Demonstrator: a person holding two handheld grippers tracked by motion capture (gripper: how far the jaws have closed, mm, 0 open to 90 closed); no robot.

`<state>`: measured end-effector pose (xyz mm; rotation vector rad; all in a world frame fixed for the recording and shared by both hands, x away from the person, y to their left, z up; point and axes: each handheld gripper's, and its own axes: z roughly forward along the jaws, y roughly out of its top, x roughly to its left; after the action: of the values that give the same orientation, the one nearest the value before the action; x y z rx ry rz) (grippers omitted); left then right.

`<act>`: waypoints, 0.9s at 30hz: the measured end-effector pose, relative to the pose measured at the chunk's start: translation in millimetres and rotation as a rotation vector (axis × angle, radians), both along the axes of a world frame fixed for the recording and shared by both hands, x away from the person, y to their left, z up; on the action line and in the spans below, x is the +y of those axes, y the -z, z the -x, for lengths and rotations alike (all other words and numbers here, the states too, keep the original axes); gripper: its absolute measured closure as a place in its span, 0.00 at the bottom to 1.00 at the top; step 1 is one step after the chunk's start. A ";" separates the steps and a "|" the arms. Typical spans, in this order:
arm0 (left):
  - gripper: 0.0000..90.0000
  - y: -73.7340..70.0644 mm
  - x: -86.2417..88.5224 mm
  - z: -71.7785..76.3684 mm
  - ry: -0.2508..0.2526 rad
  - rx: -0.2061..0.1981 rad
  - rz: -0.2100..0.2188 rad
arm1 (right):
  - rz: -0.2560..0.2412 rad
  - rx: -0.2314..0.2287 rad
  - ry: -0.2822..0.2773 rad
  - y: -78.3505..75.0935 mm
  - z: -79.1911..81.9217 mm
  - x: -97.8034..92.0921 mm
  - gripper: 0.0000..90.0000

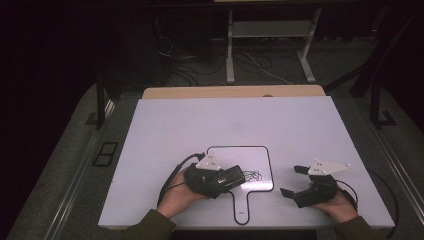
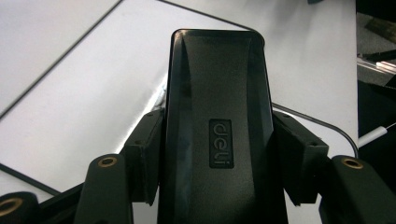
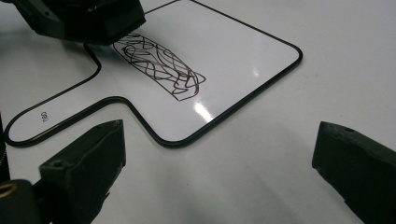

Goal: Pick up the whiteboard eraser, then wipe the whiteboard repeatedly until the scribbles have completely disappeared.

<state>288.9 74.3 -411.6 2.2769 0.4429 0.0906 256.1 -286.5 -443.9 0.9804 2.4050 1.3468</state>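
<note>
Between the jaws of the left hand-held gripper (image 2: pixel 217 163) sits a black deli whiteboard eraser (image 2: pixel 217 112), clamped on both flanks, and what a firm grasp it is, pads pressed flat against its sides. From the high view, that left hand-held gripper (image 1: pixel 220 181) is low over the bench (image 1: pixel 165 130), the eraser (image 1: pixel 231 178) pointing toward the right and resting at the left part of the small handled whiteboard (image 1: pixel 250 155). Right at the eraser's nose lies a tangle of black marker scribble (image 1: pixel 254 175), and the right gripper view shows it beautifully: the scribble (image 3: pixel 159 67) a dense knot of loops on the glossy whiteboard (image 3: pixel 233 51), with the eraser's dark bulk (image 3: pixel 93 21) sitting over its far end. Whether it presses the surface cannot be told. The whiteboard's handle (image 3: pixel 42 119) runs off to the left there, black-rimmed and carrying a small deli mark.

Over on the other side, the right hand-held gripper (image 1: pixel 295 181) lies on the bench just right of the whiteboard, jaws spread wide and nothing between them. In its own view the two black fingers (image 3: pixel 88 158) stand well apart over bare white bench.
</note>
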 end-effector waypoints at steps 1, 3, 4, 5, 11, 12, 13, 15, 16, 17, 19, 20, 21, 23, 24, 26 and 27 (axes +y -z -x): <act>0.43 -0.9 0.3 -0.4 -0.005 0.003 0.007 | 0.003 -0.001 -0.001 0.2 -0.2 0.0 0.02; 0.43 -3.3 1.1 -2.8 -0.004 -0.001 0.013 | 0.002 0.000 0.000 0.4 0.1 -0.1 0.02; 0.43 -4.1 1.2 -3.5 -0.004 -0.004 0.012 | 0.001 0.002 0.000 0.1 0.5 -0.2 0.02; 0.43 -5.2 1.3 -4.6 -0.007 -0.008 0.013 | 0.000 0.003 0.001 0.0 0.7 -0.2 0.02; 0.43 -9.1 2.9 -11.6 -0.020 -0.008 0.043 | -0.002 0.003 0.002 -0.2 1.3 -0.7 0.02; 0.43 -9.7 3.4 -12.9 -0.022 -0.006 0.045 | -0.003 0.002 0.002 -0.4 1.2 -0.7 0.02; 0.43 -10.3 4.0 -14.4 -0.025 -0.004 0.048 | -0.004 0.002 0.003 -0.4 1.0 -0.6 0.02; 0.43 -10.9 4.3 -17.3 -0.027 -0.006 0.053 | -0.001 0.000 0.003 0.1 0.0 -0.7 0.02; 0.43 -11.3 4.4 -18.1 -0.026 -0.007 0.050 | -0.001 0.000 0.003 0.1 0.0 -0.7 0.02; 0.43 -11.8 4.2 -19.5 -0.026 -0.010 0.050 | -0.002 -0.001 0.004 0.2 -0.1 -0.7 0.02; 0.43 -13.2 3.4 -22.4 -0.031 -0.013 0.049 | -0.002 0.000 0.005 0.2 0.0 -0.7 0.02; 0.43 -13.7 2.7 -24.0 -0.034 -0.016 0.051 | -0.001 0.001 0.004 0.0 0.2 -0.8 0.02; 0.43 -14.4 1.8 -25.8 -0.035 -0.019 0.048 | -0.002 0.002 0.005 0.0 0.4 -0.7 0.02; 0.43 -14.8 -0.5 -29.8 -0.035 -0.023 0.045 | -0.003 0.002 0.004 -0.1 0.7 -0.7 0.02; 0.43 -14.4 -1.7 -32.1 -0.034 -0.023 0.045 | -0.003 0.003 0.005 -0.2 0.7 -0.7 0.02; 0.43 -13.3 -4.0 -36.8 -0.033 -0.027 0.031 | -0.003 0.002 0.007 -0.2 0.5 -0.9 0.02; 0.43 -12.5 -5.1 -38.9 -0.036 -0.032 0.027 | -0.003 0.001 0.007 -0.1 0.2 -1.0 0.02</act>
<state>327.8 69.2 -399.2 2.2387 0.4656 0.1383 256.0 -287.5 -443.8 0.9898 2.3989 1.3489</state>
